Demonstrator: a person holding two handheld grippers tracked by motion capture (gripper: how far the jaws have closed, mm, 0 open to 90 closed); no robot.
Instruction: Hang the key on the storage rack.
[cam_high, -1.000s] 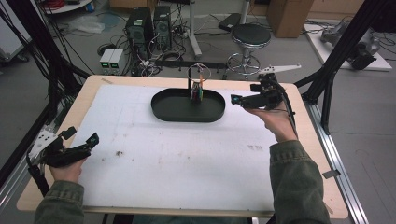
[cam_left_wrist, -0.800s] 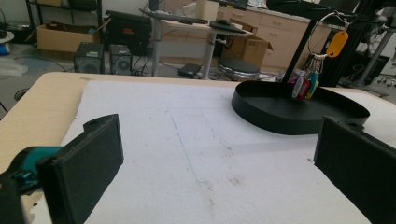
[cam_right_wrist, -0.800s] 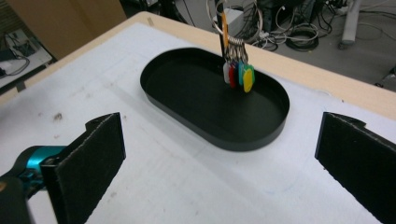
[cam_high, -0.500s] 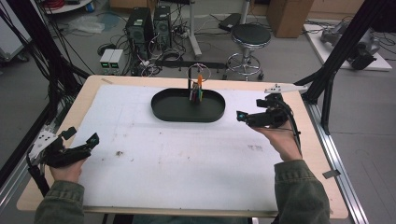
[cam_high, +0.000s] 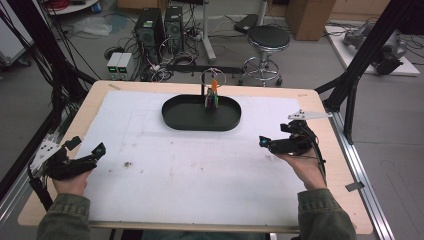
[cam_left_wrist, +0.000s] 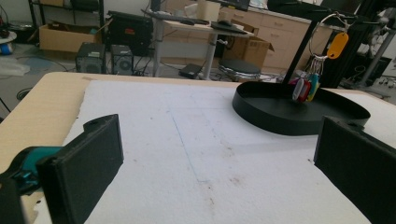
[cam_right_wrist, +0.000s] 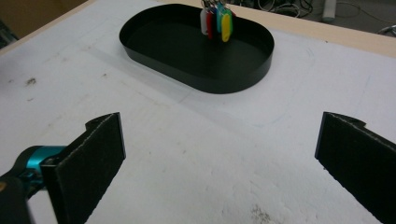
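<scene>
- Workshop clutter of computer towers, cables and a round stool lies beyond the counter (cam_high: 320, 107) in the high view; its white foam sheet (cam_high: 200, 165) carries a black oval metal tray (cam_high: 176, 118) at twelve o'clock. From a black stand in the tray hangs a ring of coloured plastic key tags (cam_high: 213, 98). The left tongs (cam_high: 97, 151) wait at eight o'clock and the right tongs (cam_high: 263, 142) at three o'clock, both well apart from the tray and carrying nothing.
- Left gripper view: the jaws stand spread wide over bare foam, with the tray (cam_left_wrist: 261, 112) off at two o'clock and the key tags (cam_left_wrist: 308, 88) dangling over it from a ring with an orange tag.
- Right gripper view: the jaws are likewise spread and empty, the tray (cam_right_wrist: 247, 74) ahead at twelve o'clock, the key tags (cam_right_wrist: 215, 21) hanging at its far side.
- Judging by this, the bunch is on its stand and untouched; any reach, pinch and lift remain to be done.
</scene>
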